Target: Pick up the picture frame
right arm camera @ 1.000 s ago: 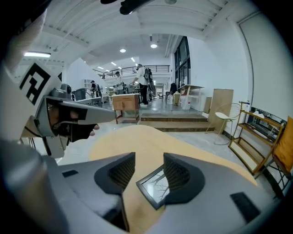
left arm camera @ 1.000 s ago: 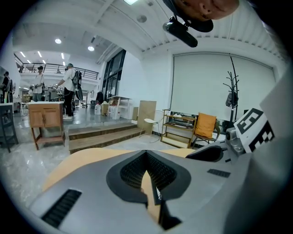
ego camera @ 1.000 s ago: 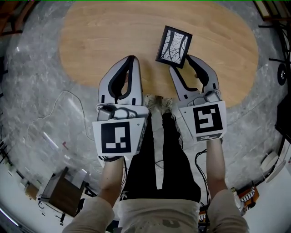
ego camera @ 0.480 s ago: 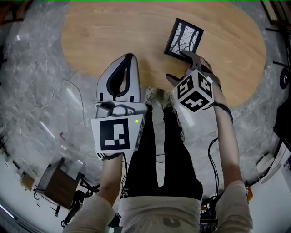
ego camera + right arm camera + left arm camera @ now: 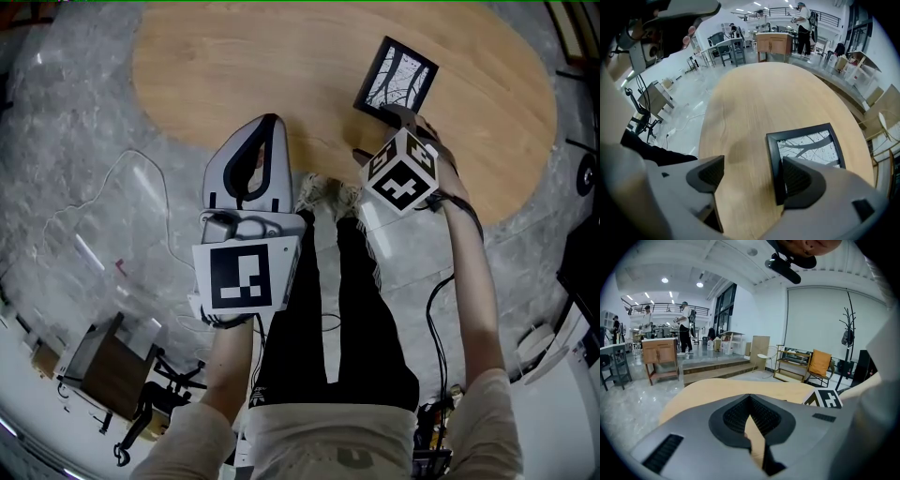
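- Lying flat on the oval wooden table [image 5: 234,75], the picture frame [image 5: 397,79] sat toward the table's far right part in the head view, turned at an angle to the person.
- It had a black border around a pale print of dark bare branches.
- The right gripper [image 5: 375,133] pointed steeply down at the frame's near corner, its marker cube facing the head camera.
- Its jaws had just been opening and stood wide apart.
- In the right gripper view, the right gripper [image 5: 754,173] spanned mostly bare table [image 5: 754,103]. The picture frame [image 5: 806,145] reached between the jaws only with its left border, just inside the right-hand pad.
- That jaw overlapped the frame's near left corner; whether it touched the frame could not be told. The other pad hung over bare wood, well clear of the frame, so nothing was gripped.
- The left gripper [image 5: 270,120] was held over the near edge of the table, well apart from the frame.
- In the left gripper view, the left gripper [image 5: 750,399] had its jaws together at the tips, with only a thin sliver of wood showing behind them and nothing between.
- Below the grippers, the person's dark trousers [image 5: 328,300] and shoes [image 5: 323,197] stood on a grey mottled floor [image 5: 75,187], where a thin cable [image 5: 122,202] looped.
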The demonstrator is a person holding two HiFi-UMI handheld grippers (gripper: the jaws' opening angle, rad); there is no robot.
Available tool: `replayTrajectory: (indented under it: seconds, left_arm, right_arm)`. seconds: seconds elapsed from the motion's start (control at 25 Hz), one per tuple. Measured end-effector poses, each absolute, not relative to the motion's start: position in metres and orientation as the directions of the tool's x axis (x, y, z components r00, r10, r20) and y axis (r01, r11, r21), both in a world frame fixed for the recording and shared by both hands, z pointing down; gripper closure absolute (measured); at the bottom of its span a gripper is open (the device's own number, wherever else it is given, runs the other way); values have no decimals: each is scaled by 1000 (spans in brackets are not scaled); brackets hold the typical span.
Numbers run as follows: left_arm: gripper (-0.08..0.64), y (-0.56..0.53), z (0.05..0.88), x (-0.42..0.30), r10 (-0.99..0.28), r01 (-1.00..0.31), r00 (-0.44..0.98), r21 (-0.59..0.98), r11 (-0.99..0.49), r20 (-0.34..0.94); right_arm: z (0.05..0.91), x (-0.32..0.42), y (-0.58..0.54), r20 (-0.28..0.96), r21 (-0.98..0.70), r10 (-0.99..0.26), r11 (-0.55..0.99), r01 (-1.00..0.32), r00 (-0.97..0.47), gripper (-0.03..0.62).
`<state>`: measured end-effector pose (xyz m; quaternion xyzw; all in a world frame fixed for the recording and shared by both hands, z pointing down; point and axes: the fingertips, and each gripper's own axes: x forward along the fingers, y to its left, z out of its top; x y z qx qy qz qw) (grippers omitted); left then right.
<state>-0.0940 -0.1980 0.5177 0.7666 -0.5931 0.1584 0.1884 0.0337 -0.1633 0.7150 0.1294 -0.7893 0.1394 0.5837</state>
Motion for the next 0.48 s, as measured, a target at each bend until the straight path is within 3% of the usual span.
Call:
replayTrajectory:
  seconds: [0.48]
  left_arm:
    - [551,-197,521,-97,-845,-971,240,105,-217,478]
  right_arm:
    - [716,31,-158,960,-81,-28,924,-373,-279,213]
